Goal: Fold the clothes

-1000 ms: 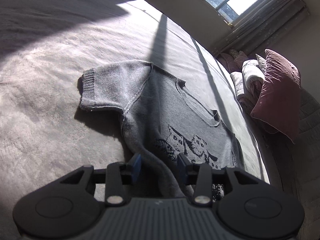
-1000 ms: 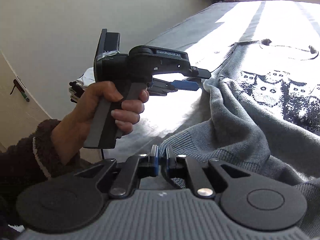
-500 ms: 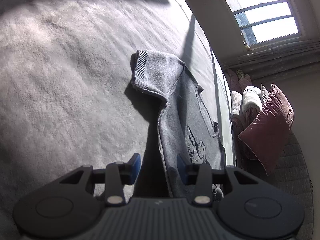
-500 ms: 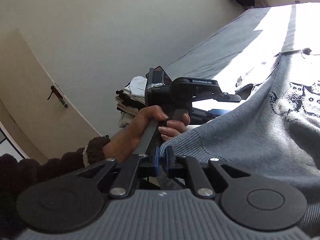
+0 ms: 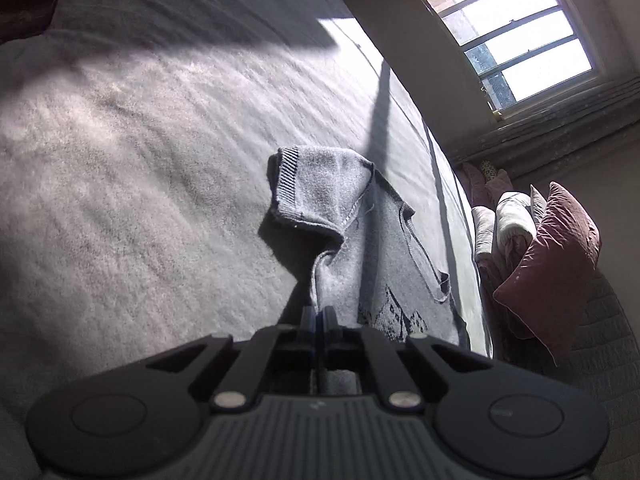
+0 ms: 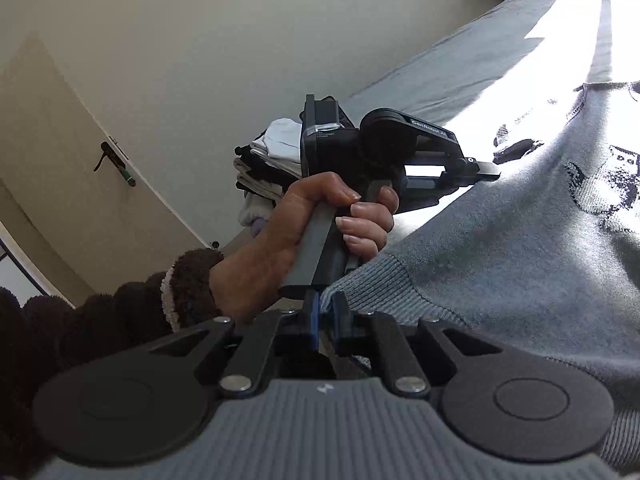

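My left claw [image 5: 319, 316], which stood apart around the side edge a moment ago, has now pinched together on the grey sweater [image 5: 360, 248], so both lower corners are gripped and I judge the fold can begin. My right claw [image 6: 325, 312] stays clamped on the ribbed hem [image 6: 384, 292]. The sweater lies spread on the bed [image 5: 140, 152], its sleeve [image 5: 316, 192] toward the window [image 5: 516, 28], hem end lifted.

Setting: home bedroom. Evidence: bed [image 5: 140, 152], maroon pillow [image 5: 552, 264], curtained window [image 5: 516, 36], door [image 6: 60, 168], stacked clothes [image 6: 272, 164].
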A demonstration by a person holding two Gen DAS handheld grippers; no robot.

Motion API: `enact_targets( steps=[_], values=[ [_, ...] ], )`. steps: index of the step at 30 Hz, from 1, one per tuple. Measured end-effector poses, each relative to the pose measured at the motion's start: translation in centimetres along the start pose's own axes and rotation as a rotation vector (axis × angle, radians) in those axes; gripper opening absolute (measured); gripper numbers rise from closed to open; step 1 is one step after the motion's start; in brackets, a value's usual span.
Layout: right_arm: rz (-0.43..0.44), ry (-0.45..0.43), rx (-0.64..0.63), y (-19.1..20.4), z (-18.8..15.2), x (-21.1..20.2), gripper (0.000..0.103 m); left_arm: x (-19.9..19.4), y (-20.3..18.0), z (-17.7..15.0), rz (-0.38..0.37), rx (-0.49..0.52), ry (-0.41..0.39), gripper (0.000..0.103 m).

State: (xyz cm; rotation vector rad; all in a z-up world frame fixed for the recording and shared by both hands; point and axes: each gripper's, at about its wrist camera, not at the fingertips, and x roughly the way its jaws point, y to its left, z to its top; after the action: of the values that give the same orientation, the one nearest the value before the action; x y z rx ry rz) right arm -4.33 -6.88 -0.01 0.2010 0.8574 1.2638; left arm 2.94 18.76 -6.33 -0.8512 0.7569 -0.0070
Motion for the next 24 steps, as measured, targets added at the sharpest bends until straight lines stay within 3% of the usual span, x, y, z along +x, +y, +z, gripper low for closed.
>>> enact_targets(
  steps=[7, 13, 17, 20, 22, 24],
  values=[
    [-0.046, 0.123, -0.019, -0.1, -1.2, 4.1, 0.010, 0.9, -1.1, -0.9, 0.187, 0.262, -0.041, 0.002],
    [-0.101, 0.224, -0.019, -1.1, -2.8, 7.3, 0.010, 1.4, -1.1, -1.8, 0.242, 0.394, -0.048, 0.003],
    [-0.121, 0.229, -0.008, -1.4, -3.3, 7.7, 0.012, 1.2, -1.5, -2.1, 0.246, 0.460, -0.043, 0.007],
    [-0.117, 0.219, -0.001, -1.2, -3.1, 6.9, 0.020, 0.6, -1.4, -2.2, 0.230, 0.467, -0.024, 0.013],
    [-0.106, 0.197, 0.002, -1.1, -3.1, 5.6, 0.052, -0.1, -1.1, -2.3, 0.211, 0.463, 0.004, 0.017],
    [-0.114, 0.164, -0.007, -1.0, -3.1, 3.7, 0.059, -0.9, -0.8, -2.3, 0.189, 0.459, 0.034, 0.023]
  ],
)
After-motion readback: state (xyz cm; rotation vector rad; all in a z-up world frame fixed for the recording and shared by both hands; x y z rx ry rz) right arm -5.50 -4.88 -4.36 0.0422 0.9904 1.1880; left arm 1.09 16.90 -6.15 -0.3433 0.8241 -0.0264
